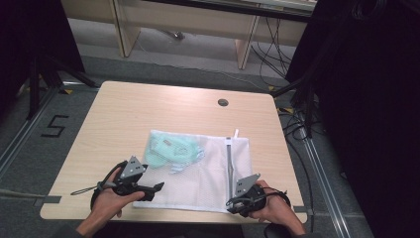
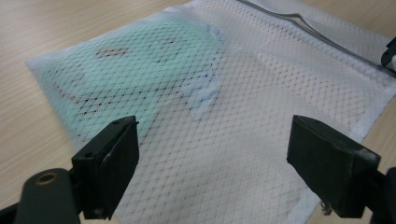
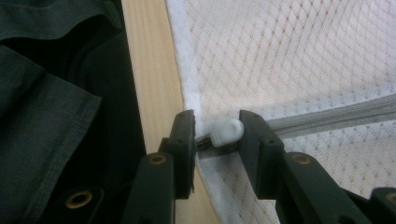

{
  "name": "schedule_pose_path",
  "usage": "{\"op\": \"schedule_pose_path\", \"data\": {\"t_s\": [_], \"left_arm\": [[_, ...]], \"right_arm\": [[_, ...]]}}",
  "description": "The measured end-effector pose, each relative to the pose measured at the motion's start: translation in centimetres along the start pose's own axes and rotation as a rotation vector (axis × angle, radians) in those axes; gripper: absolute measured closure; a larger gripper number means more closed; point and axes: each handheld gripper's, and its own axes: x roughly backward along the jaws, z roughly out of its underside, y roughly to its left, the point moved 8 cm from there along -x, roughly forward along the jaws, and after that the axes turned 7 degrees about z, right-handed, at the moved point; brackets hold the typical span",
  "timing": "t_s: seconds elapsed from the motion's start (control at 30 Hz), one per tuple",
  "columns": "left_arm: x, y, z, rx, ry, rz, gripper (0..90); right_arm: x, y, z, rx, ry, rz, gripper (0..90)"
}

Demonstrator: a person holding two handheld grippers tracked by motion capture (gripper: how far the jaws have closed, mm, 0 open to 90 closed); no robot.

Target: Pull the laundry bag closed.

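Two hand-held grippers, left (image 1: 157,187) agape, right (image 1: 231,203) pinching zipper pull (image 3: 226,131), wooden table (image 1: 148,106), grey floor (image 1: 29,158)

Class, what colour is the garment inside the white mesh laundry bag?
Pale mint green garment inside the white mesh laundry bag; clearest in the left gripper view.

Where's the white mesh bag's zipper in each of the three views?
High view: the zipper runs along the mesh bag, right of centre, down to the right tool.
Left gripper view: top right, a grey strip.
Right gripper view: right side, its white pull between the jaws.
Shared landmark: the bag's white mesh.
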Motion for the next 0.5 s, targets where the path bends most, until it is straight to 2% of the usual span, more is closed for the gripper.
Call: {"op": "schedule_pose_path", "data": {"t_s": [0.03,0.17,0.2,0.27,0.33,0.37,0.5], "left_arm": [[-0.13,-0.13,-0.07,0.012,-0.013,0.002,16.5],[-0.05,-0.11,0.01,-0.009,0.001,-0.005,16.6],[-0.15,-0.2,-0.09,0.002,-0.014,-0.003,16.6],[-0.19,-0.15,-0.08,-0.002,-0.015,0.001,16.6],[-0.13,-0.18,0.1,-0.006,0.009,0.007,16.6],[-0.16,-0.19,0.1,-0.018,0.006,0.009,16.6],[-0.29,-0.44,0.12,-0.013,0.002,0.016,16.7]], "right_arm": [[0.04,0.01,-0.01,0.003,-0.001,-0.002,70.2],[0.12,0.13,-0.05,0.021,-0.004,-0.012,76.6],[0.13,0.15,-0.04,0.022,-0.003,-0.011,78.5],[0.23,0.17,-0.12,0.026,-0.011,-0.019,82.3],[0.27,0.24,-0.09,0.029,-0.013,-0.029,84.0],[0.24,0.23,-0.07,0.032,-0.014,-0.028,84.5],[0.38,0.26,0.0,0.028,-0.008,-0.027,86.2]]}}
